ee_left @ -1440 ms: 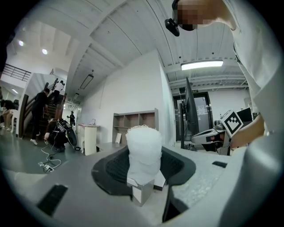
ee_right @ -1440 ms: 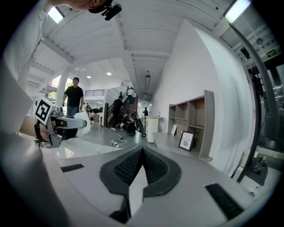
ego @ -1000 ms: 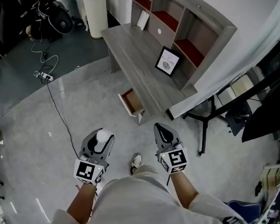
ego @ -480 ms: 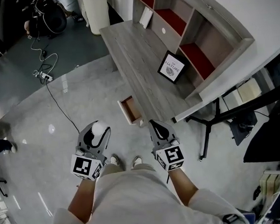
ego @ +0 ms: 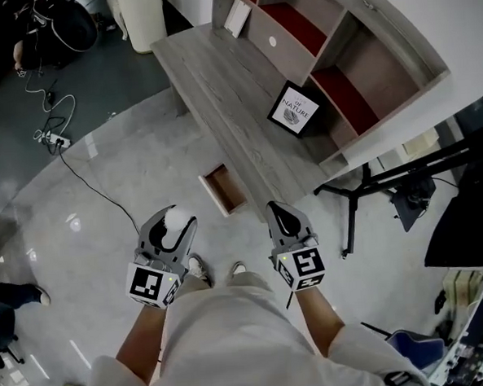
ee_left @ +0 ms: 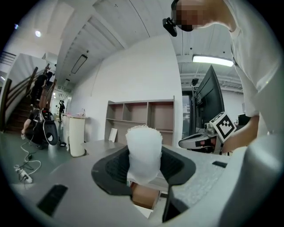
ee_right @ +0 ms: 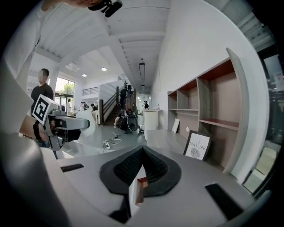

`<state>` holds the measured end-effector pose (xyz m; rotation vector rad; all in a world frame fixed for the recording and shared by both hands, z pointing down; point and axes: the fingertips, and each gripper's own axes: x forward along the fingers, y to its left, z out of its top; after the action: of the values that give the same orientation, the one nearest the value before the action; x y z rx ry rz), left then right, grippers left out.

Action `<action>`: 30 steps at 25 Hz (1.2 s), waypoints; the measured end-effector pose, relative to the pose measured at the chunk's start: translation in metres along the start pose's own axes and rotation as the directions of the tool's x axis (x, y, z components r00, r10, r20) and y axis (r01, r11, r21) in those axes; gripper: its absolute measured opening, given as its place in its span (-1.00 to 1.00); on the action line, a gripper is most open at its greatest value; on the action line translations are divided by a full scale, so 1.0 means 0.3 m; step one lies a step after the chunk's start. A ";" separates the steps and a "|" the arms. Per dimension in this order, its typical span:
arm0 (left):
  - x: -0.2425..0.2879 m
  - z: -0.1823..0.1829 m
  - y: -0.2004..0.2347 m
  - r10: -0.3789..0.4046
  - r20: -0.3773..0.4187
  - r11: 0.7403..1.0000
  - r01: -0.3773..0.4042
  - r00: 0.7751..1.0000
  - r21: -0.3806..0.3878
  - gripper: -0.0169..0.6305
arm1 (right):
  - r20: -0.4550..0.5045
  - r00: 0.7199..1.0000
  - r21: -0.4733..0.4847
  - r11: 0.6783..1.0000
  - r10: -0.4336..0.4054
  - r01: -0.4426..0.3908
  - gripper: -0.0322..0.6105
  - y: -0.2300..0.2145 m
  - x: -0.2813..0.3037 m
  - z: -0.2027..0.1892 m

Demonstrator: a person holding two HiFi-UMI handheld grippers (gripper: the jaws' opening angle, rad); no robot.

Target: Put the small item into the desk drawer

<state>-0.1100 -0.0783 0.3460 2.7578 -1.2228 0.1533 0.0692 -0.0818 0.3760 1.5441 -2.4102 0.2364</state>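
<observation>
A small white foam-wrapped item sits between the jaws of my left gripper, which is shut on it. My right gripper is shut with nothing in it, level with the left one. Both hang over the floor just short of the grey desk. The desk's small wooden drawer stands pulled open, ahead of and between the two grippers. From the left gripper view the right gripper shows at the right.
On the desk, a framed print leans against the shelf unit. A black stand rises right of the desk. A cable with a power strip lies on the floor at left, past a white bin. My shoes are below.
The person has stepped toward the desk, so the open drawer now lies closer in front of both grippers. The left gripper still grips the white item and the right stays shut.
</observation>
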 end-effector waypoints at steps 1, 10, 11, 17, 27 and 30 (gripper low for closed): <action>0.011 -0.022 0.016 -0.017 -0.009 1.000 0.017 1.000 -0.005 -0.40 | -0.014 1.000 0.000 1.000 -0.013 0.013 -0.90 -0.002 0.022 -0.015; 0.195 -0.348 0.132 -0.145 -0.163 0.989 0.139 0.976 -0.046 -0.40 | -0.152 0.986 0.025 0.997 -0.065 0.070 -0.90 0.028 0.166 -0.195; 0.219 -0.381 0.135 -0.160 -0.179 0.987 0.154 0.971 -0.044 -0.40 | -0.164 0.984 0.032 0.997 -0.066 0.072 -0.90 0.030 0.173 -0.217; 0.374 -0.571 0.147 -0.223 -0.283 0.972 0.235 0.933 0.007 -0.40 | -0.189 0.980 0.059 0.995 -0.063 0.076 -0.90 0.039 0.234 -0.325; 0.588 -0.898 0.088 -0.299 -0.447 0.897 0.409 0.843 0.170 -0.40 | -0.203 0.979 0.104 0.994 -0.024 0.045 -0.90 0.055 0.280 -0.494; 0.634 -0.961 0.076 -0.302 -0.492 0.861 0.456 0.816 0.227 -0.40 | -0.210 0.978 0.119 0.992 -0.019 0.045 -0.91 0.055 0.270 -0.541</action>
<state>-0.0125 -0.1889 0.6591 2.9311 -0.5410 0.9708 0.0444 -0.0998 0.5555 1.5234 -2.2429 0.5224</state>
